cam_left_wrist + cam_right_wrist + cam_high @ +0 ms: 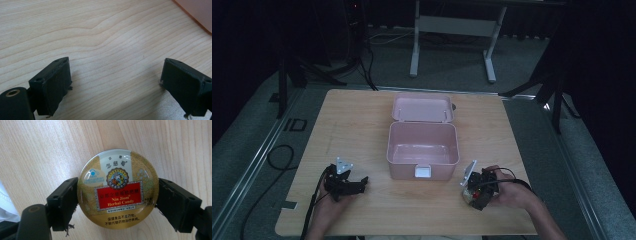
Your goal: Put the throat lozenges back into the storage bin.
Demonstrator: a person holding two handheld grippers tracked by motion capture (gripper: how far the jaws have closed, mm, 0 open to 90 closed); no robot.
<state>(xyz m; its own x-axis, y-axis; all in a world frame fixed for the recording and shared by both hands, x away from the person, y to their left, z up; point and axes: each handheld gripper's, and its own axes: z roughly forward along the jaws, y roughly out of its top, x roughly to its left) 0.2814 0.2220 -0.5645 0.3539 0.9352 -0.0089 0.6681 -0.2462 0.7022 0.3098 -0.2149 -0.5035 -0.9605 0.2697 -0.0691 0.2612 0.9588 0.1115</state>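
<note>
The right gripper (118,202) has its two black jaws clamped on a round gold candy tin (118,188), one jaw pressed against each side of the rim. The tin sits face up between the jaws, its red label reading "Nin Jiom Herbal Candy", with the pale wood bench (37,150) directly beneath and beyond it. A bit of white cloth (6,205) shows outside the left-hand jaw.

The left gripper (115,82) has its jaws spread wide apart, with bare wood grain between them. Beyond the right-hand jaw, a corner of the pink box (197,12) comes into the far edge of the left gripper view.

From the high view, both grippers are held low at the near edge of the bench. The pink box (423,150) stands between and beyond them, open, its lid (422,108) tipped back on the far side. Past the bench, a white table frame (452,40) stands on the grey floor (522,65).
</note>
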